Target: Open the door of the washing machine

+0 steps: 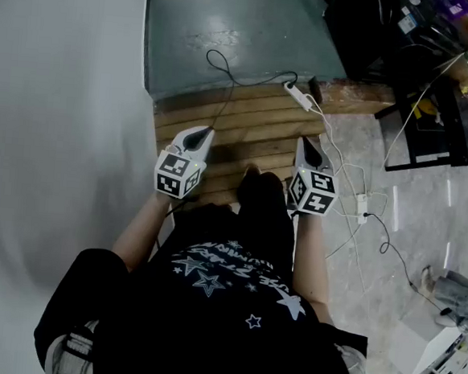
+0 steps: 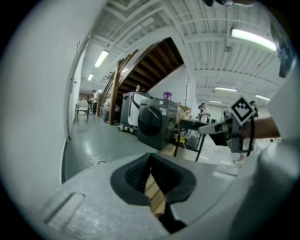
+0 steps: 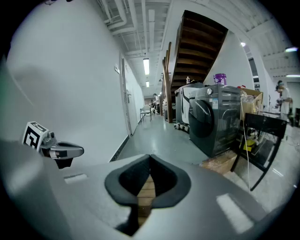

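The dark grey washing machine [image 3: 213, 123] stands far ahead on the right of the corridor, and its round dark door [image 3: 200, 119] looks closed. The left gripper view also shows the washing machine [image 2: 157, 124], several steps away. A person holds both grippers low over wooden planks [image 1: 246, 131]. My left gripper [image 1: 204, 134] is shut with nothing between its pads, as the same left gripper [image 2: 150, 157] shows in its own view. My right gripper [image 1: 304, 142] is shut and empty too, its pads meeting at the tip of the right gripper [image 3: 150, 157]. Neither gripper is near the machine.
A white wall [image 1: 61, 128] runs along the left. A black cable [image 1: 227, 73] and a white power strip [image 1: 299, 96] lie on the planks and green floor. A black metal table [image 3: 262, 140] stands right of the machine, and a staircase [image 3: 197, 47] rises behind it.
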Motion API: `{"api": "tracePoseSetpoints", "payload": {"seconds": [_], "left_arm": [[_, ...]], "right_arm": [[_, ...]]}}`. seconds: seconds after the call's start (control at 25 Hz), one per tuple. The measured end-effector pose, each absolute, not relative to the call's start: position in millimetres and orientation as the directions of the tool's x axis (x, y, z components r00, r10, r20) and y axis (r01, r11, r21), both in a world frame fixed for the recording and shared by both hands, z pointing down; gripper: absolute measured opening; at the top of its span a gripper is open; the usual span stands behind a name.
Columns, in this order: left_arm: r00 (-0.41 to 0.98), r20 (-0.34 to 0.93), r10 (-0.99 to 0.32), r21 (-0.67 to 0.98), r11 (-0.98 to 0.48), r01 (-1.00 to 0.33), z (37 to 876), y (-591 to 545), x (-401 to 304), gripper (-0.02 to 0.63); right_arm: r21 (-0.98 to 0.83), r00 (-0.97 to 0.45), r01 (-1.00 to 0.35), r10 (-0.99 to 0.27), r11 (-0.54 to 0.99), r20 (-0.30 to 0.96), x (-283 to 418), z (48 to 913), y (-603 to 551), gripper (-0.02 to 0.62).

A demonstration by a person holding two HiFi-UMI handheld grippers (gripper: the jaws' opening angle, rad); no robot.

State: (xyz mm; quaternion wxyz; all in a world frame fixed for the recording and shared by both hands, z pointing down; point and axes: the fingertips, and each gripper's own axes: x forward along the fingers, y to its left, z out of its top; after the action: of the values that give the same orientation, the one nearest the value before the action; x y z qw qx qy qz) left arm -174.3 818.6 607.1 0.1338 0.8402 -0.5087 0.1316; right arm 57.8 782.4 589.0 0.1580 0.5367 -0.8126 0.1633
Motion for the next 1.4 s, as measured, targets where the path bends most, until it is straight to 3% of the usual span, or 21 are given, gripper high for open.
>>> {"api": "tracePoseSetpoints", "payload": {"seconds": [0.84, 0.96, 1.12, 1.4], "left_arm": [[0.457, 0.326, -0.827, 0.15, -0.432, -0.889, 604.3, 803.3, -199.3, 0.011], [0.456, 0.353, -0.817, 0.157, -0.429, -0.89, 612.8, 776.3, -196.6, 0.011], [0.474, 0.446, -0.759, 0.184, -0.441, -0.878, 646.5, 733.7, -176.7, 0.011], [0.481, 0.511, -0.712, 0.197, -0.448, -0.872, 663.3, 617.0, -119.7, 0.011]], "right_arm": [[-0.084, -0.415, -0.905, -0.82, 0.418, 0.395, 40.8, 572.6, 747.9, 0.005], [-0.123, -0.411, -0.91, -0.818, 0.397, 0.402, 47.0, 580.8, 720.0, 0.159], [-0.143, -0.428, -0.9, -0.767, 0.413, 0.477, 59.7, 612.2, 676.6, 0.195], [-0.182, -0.414, -0.908, -0.741, 0.378, 0.528, 124.7, 641.7, 564.4, 0.195]]}}
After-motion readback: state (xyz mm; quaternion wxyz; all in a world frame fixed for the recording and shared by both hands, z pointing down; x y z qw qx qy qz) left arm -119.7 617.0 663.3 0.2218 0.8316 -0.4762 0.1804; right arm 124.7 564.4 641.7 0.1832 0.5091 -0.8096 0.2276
